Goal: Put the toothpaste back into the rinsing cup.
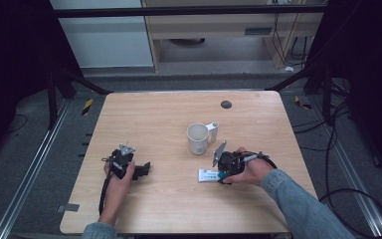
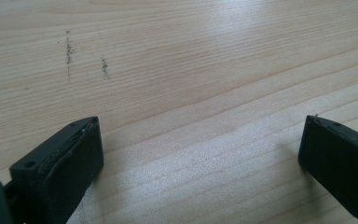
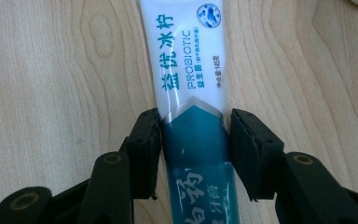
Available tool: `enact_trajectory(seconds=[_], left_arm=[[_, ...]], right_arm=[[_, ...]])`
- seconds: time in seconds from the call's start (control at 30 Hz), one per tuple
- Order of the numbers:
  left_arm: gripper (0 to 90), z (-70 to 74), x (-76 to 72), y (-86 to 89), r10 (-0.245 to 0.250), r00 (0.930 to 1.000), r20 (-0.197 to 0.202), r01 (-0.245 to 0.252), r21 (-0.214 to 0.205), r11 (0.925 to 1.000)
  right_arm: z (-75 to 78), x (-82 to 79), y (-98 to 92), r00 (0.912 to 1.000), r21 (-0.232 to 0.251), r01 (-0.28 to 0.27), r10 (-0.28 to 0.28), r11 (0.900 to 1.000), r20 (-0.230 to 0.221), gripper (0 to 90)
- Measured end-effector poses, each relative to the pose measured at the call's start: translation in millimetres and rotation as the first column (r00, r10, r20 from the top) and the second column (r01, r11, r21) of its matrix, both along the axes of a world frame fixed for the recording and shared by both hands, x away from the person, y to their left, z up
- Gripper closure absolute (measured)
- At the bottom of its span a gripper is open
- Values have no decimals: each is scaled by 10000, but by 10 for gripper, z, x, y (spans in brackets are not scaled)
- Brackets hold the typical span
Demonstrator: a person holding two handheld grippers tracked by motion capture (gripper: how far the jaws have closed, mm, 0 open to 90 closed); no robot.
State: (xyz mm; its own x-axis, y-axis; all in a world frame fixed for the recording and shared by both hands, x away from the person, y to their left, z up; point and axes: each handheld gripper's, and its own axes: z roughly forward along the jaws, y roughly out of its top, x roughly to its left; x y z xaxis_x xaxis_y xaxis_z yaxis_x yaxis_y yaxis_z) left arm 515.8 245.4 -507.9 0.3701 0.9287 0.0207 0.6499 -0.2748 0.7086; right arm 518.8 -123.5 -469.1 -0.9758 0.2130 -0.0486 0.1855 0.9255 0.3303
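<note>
Between the right gripper's [image 3: 193, 154] jaws, toothpaste tube [image 3: 191, 70], cap end cut off.

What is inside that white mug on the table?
From the high view, the white mug stands upright and its inside looks plain white and empty, though the bottom is too small to see clearly. A small white holder stands close beside it, not in it.

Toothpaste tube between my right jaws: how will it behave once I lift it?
The toothpaste tube looks soft-walled, so it may dent and sag beyond the right gripper. Its glossy skin could slip. Lying flat on the table, it seems unlikely to roll.
</note>
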Motion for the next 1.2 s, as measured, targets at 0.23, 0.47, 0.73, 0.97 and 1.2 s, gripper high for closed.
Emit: enact_trajectory(seconds=[0.23, 0.47, 0.73, 0.97, 1.2], left_arm=[[0, 0, 1, 0, -7, 10000, -2, 7, 3, 10000], [0, 0, 1, 0, -7, 10000, -1, 7, 3, 10000], [0, 0, 1, 0, -8, 10000, 0, 8, 2, 10000], [0, 0, 1, 0, -8, 10000, 0, 8, 3, 10000], [0, 0, 0, 0, -7, 10000, -1, 7, 4, 10000]], right_arm=[[7, 4, 15, 10000, -121, -56, 56, 9999, -41, 544], [7, 8, 18, 9999, -158, -132, 132, 9998, -54, 550], [9, 26, 36, 9998, -309, -189, 187, 9993, -72, 570], [34, 32, 54, 9997, -522, -250, 250, 9983, 2, 646], [73, 41, 32, 9998, -374, -178, 177, 9991, -31, 734]])
